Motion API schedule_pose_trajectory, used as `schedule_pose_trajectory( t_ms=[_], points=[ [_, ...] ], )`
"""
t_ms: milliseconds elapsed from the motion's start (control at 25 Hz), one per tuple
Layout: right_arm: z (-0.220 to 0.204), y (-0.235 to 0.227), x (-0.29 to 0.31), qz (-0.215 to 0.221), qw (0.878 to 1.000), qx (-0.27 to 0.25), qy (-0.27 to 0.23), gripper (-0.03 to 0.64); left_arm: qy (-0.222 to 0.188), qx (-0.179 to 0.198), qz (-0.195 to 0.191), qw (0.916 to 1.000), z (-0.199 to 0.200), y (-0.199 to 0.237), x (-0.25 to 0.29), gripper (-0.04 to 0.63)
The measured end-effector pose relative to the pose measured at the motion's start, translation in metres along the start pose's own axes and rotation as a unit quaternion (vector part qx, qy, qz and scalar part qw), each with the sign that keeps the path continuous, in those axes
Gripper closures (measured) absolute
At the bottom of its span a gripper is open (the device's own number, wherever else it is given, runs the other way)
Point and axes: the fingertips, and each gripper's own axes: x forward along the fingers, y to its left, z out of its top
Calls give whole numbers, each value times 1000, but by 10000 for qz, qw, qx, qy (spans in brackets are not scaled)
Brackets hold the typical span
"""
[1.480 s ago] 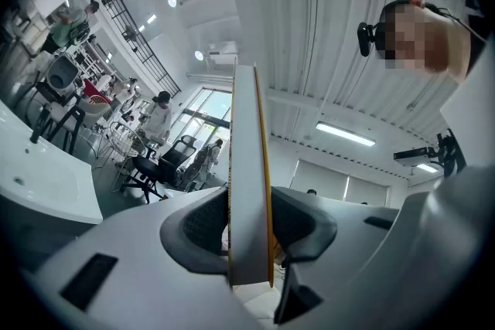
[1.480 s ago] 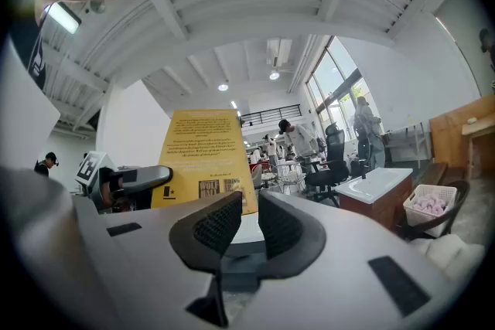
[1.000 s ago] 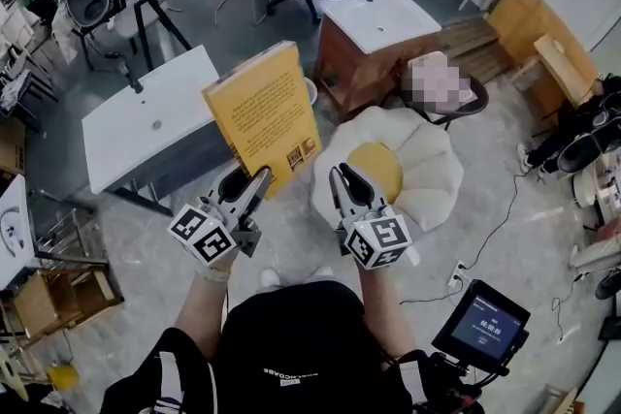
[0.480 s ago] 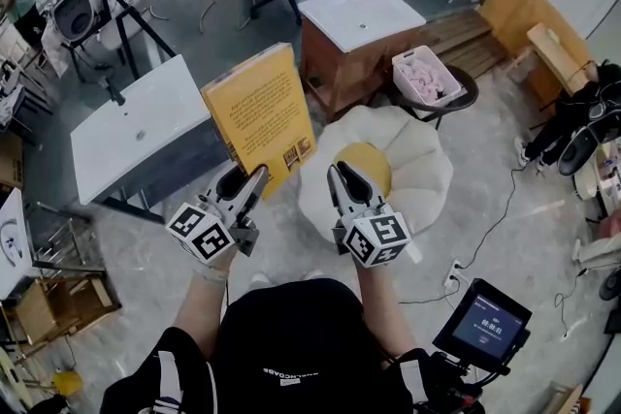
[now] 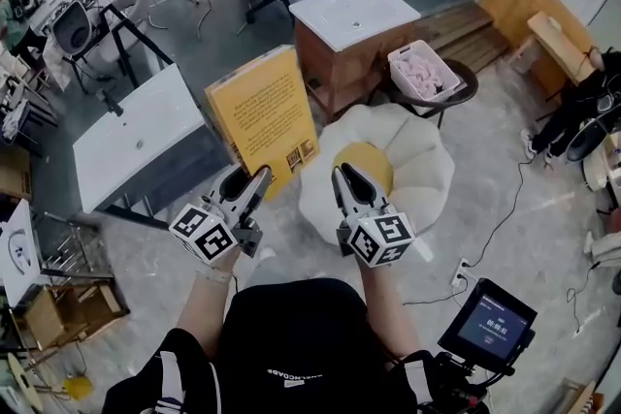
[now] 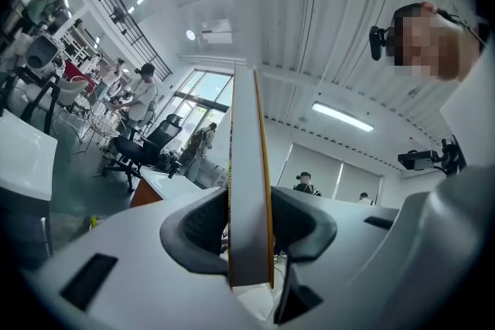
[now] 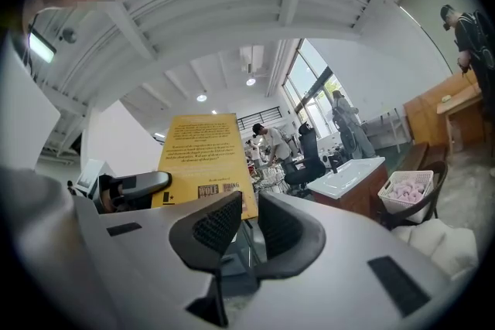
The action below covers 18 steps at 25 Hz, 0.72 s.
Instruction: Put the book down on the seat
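book lower edge hidden inside left tongs

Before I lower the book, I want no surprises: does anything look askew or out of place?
Only the yellow book: it stands on end, tilted, pinched at its lower edge by the left gripper, up in the air and not yet on the white flower-shaped seat. Nothing looks spilled or damaged.
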Motion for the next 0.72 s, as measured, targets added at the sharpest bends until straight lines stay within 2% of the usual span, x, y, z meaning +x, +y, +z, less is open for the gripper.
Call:
schedule_pose_trajectory(
  t_ms=[280, 600, 720],
  points=[
    [-9, -11, 13, -52, 10000, 5, 29, 532, 35, -89, -85, 9999, -11, 18, 13, 439],
    [-2, -17, 32, -188, 9997, -78, 107, 532, 55, -183, -224, 9996, -2, 35, 30, 439],
    [-5, -24, 50, -270, 9995, -96, 143, 532, 103, -193, -269, 9994, 0, 54, 39, 439]
  ],
)
